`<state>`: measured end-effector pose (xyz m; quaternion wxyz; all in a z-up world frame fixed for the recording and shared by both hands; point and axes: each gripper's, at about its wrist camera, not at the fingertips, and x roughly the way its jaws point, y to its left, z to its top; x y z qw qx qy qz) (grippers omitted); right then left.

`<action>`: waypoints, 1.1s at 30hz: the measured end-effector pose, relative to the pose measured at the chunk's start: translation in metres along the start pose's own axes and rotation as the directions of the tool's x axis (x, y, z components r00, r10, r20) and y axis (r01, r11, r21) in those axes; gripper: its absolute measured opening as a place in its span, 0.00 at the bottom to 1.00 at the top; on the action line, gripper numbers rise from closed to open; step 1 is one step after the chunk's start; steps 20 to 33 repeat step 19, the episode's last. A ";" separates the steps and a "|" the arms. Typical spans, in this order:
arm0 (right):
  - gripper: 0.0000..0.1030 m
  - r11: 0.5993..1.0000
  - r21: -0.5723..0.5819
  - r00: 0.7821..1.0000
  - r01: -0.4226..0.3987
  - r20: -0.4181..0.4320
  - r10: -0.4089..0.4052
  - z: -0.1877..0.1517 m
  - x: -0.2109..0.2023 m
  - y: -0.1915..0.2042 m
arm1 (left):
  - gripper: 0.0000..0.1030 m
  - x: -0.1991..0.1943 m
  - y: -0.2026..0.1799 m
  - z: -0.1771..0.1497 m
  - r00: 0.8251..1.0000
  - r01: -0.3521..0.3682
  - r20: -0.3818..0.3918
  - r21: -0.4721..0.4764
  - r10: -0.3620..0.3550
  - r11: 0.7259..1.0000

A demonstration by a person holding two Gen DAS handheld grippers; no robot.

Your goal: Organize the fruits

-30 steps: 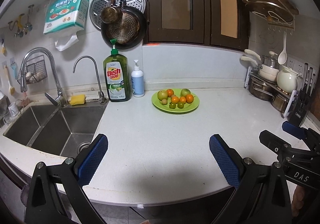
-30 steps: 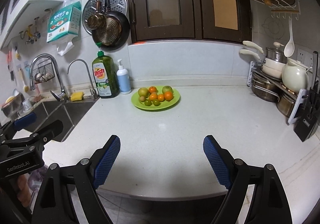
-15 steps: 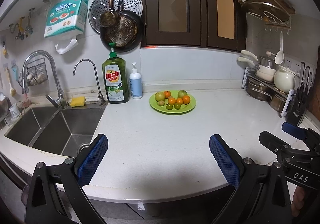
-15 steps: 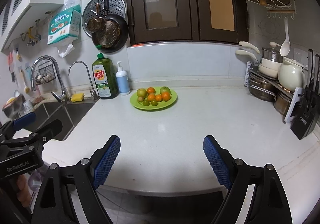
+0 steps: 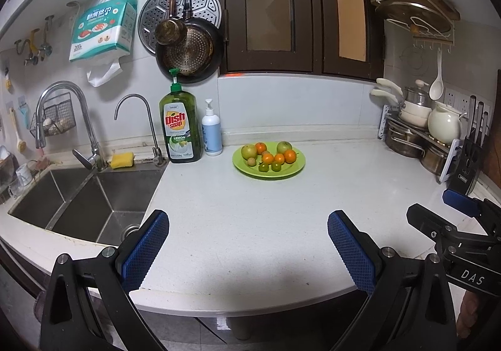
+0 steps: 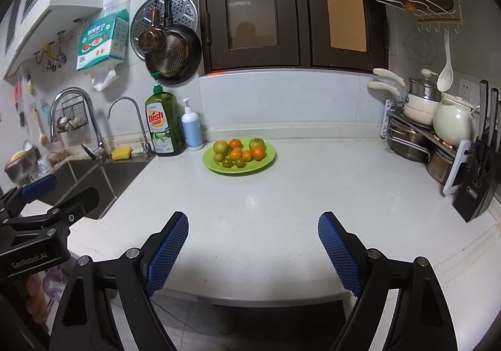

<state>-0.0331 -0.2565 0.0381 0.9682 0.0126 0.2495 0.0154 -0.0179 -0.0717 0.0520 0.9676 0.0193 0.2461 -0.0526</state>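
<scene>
Hovering over the counter's (image 5: 250, 225) front edge, the left gripper (image 5: 247, 238) and right gripper (image 6: 253, 238) are held wide, empty; fruits (image 5: 269, 155) are piled on a green plate (image 5: 281, 174) near the back edge.

Both views drawn back from the fruit plate (image 5: 268, 174), counter front edge (image 6: 269, 299) now exposed below

Colours, counter and sink end

Lime-green plate (image 5: 268, 174); fruit on it orange (image 5: 290, 156), yellow-green (image 5: 249, 151) and dark green (image 5: 263, 167). Worktop (image 5: 250, 219) white, faintly speckled. Dish soap bottle (image 5: 181, 128) green, red-and-yellow label (lemon print below). Sponge (image 5: 121, 160) yellow. Left gripper (image 5: 249, 244) and right gripper (image 6: 252, 249) black, with blue cross-hatched pads (image 5: 145, 252).
</scene>
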 end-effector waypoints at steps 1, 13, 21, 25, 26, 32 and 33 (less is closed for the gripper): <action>0.83 1.000 0.000 1.000 0.000 0.000 0.000 0.000 0.000 0.000 | 1.00 0.000 0.000 0.000 1.000 0.000 0.000 0.000 0.000 1.000; 0.83 1.000 0.000 1.000 0.001 -0.001 -0.001 0.000 0.000 0.001 | 1.00 0.006 0.001 0.001 1.000 0.000 -0.010 -0.002 0.000 1.000; 0.83 1.000 0.000 1.000 0.001 -0.013 -0.001 -0.001 0.004 0.002 | 1.00 0.011 0.003 0.001 1.000 0.001 -0.014 -0.005 -0.001 1.000; 0.83 1.000 0.000 1.000 0.001 -0.013 -0.001 -0.001 0.004 0.002 | 1.00 0.011 0.003 0.001 1.000 0.001 -0.014 -0.005 -0.001 1.000; 0.83 1.000 0.000 1.000 0.001 -0.013 -0.001 -0.001 0.004 0.002 | 1.00 0.011 0.003 0.001 1.000 0.001 -0.014 -0.005 -0.001 1.000; 0.83 1.000 0.000 1.000 0.001 -0.013 -0.001 -0.001 0.004 0.002 | 1.00 0.011 0.003 0.001 1.000 0.001 -0.014 -0.005 -0.001 1.000; 0.83 1.000 0.000 1.000 0.001 -0.013 -0.001 -0.001 0.004 0.002 | 1.00 0.011 0.003 0.001 1.000 0.001 -0.014 -0.005 -0.001 1.000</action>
